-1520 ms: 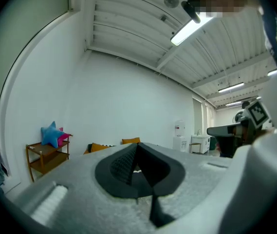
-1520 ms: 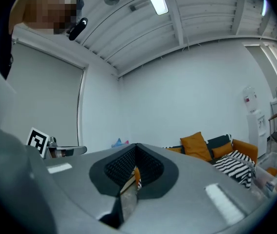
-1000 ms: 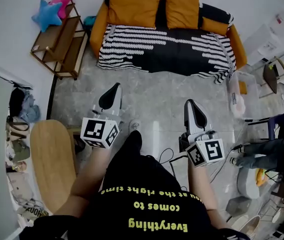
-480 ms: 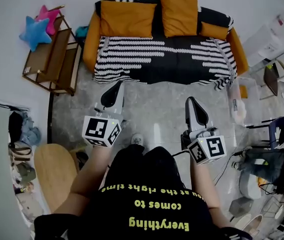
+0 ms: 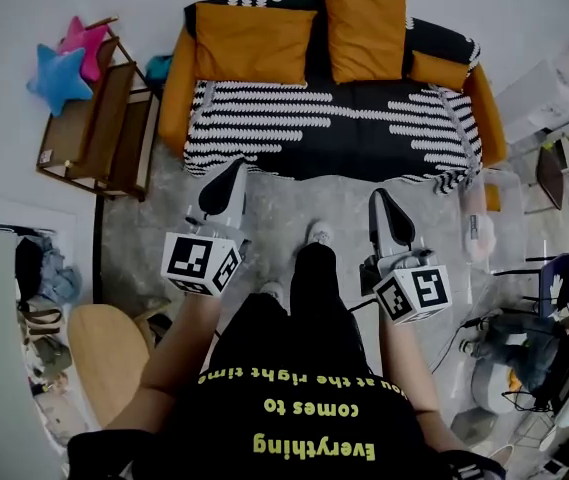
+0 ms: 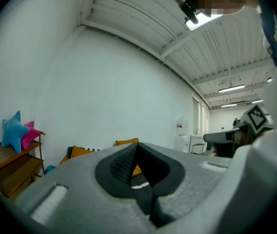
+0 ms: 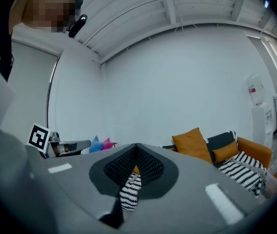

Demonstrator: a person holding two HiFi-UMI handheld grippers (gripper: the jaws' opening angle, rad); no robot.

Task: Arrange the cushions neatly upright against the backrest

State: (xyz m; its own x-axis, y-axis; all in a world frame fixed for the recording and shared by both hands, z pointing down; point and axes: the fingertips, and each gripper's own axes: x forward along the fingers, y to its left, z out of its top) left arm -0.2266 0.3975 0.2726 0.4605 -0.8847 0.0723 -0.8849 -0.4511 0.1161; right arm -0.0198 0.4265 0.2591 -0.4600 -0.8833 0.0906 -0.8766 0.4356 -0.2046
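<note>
Nearest camera, person's leg [image 5: 314, 278] stretched forward over grey floor; left gripper [image 5: 232, 170] and right gripper [image 5: 378, 198] held level ahead, both with jaws pressed together, nothing between. Beyond, striped sofa [image 5: 334, 118]: wide orange cushion [image 5: 254, 43] leaning on backrest at left, square cushion [image 5: 364, 30] upright mid-back, small cushion [image 5: 437, 70] near right armrest. Far left, wooden shelf [image 5: 99, 118] with star pillows [image 5: 52, 76]

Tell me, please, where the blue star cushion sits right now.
The blue star is at the head view's upper left, on top of the wooden shelf left of the sofa, beside a pink star.
</note>
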